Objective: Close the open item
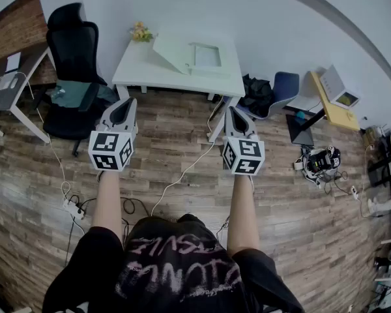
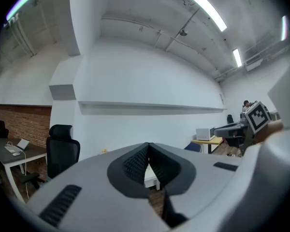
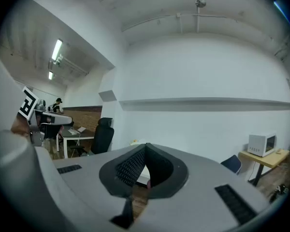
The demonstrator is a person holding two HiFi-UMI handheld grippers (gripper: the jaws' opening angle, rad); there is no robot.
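A white box [image 1: 197, 57] with its lid [image 1: 169, 51] raised at a slant stands on the white table [image 1: 143, 74] against the far wall in the head view. Both grippers are held out over the wooden floor, well short of that table. My left gripper [image 1: 124, 104] is shut with nothing in it, its tips meeting in the left gripper view [image 2: 148, 147]. My right gripper [image 1: 236, 114] is likewise shut and empty, its jaws closed to a point in the right gripper view [image 3: 145, 148]. Only a sliver of the table shows past the jaws in each gripper view.
Yellow flowers [image 1: 141, 32] sit at the table's left corner. A black office chair [image 1: 75, 57] and a dark desk [image 1: 6, 77] stand left. A blue chair [image 1: 283, 87], bags and a yellow table [image 1: 335, 103] are right. Cables and a power strip [image 1: 72, 207] lie on the floor.
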